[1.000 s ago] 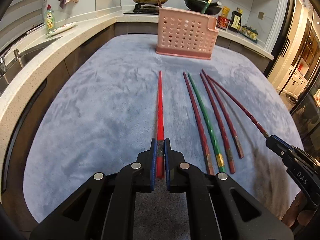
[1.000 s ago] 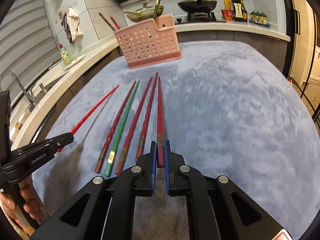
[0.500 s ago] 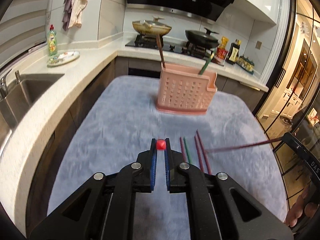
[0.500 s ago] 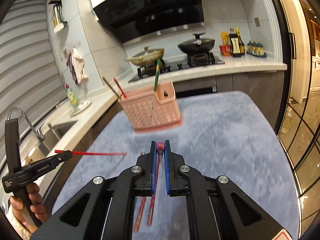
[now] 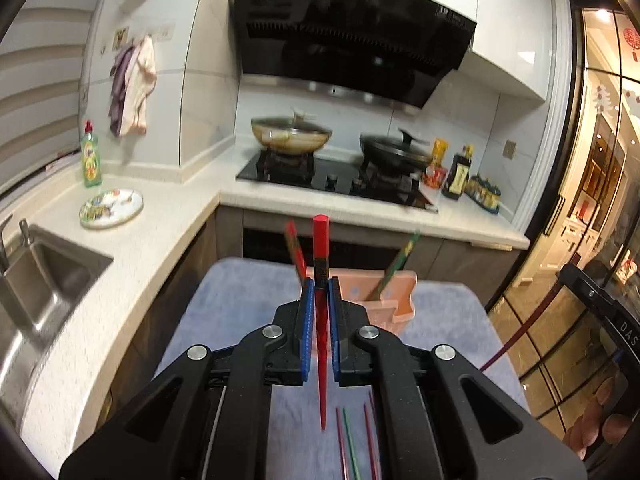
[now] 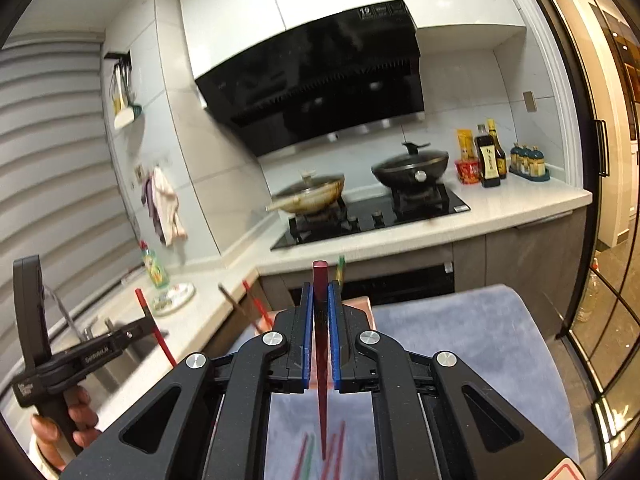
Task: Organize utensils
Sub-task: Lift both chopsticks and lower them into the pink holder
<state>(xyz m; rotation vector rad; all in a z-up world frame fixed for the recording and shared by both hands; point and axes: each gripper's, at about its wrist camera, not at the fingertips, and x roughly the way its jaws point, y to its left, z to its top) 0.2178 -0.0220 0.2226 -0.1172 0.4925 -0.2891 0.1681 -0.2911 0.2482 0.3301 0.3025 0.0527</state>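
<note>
Above the grey mat [image 5: 240, 304], the left gripper [image 5: 319, 312] clamps a red chopstick [image 5: 321, 248] and the right gripper [image 6: 319, 312] a maroon chopstick [image 6: 320, 280], both likely needing lowering, tip-down, into the pink holder [image 5: 394, 300] ahead.

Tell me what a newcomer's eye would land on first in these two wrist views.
First, the bright red chopstick clamped upright in the left gripper, dead centre, and the dark red chopstick clamped likewise in the right gripper. Next, the big black range hood over two pans on the stove behind. Below, the pink holder stands on the blue-grey cloth, loose chopsticks lying nearer the camera.
</note>
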